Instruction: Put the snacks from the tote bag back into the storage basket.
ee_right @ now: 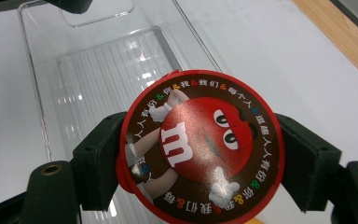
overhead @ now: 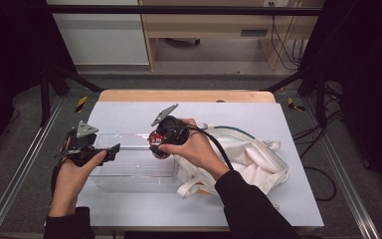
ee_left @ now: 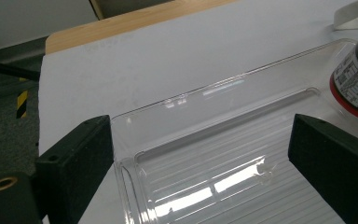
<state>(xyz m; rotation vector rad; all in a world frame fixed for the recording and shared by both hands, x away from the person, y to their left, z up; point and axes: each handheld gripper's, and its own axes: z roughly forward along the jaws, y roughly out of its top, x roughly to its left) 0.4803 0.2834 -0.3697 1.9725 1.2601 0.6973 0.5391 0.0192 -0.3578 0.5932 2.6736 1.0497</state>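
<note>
White table (overhead: 129, 199) gives no slack: with your right gripper (ee_right: 200, 154) pinching the tin (ee_right: 200, 144) and left gripper (ee_left: 200, 149) spread astride the tray (ee_left: 223, 88) wall, lower it gently

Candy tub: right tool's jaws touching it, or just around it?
Touching. In the right gripper view, the two black jaws of the right tool press against opposite sides of the candy tub, with no gap at either side, above the clear tray.
</note>
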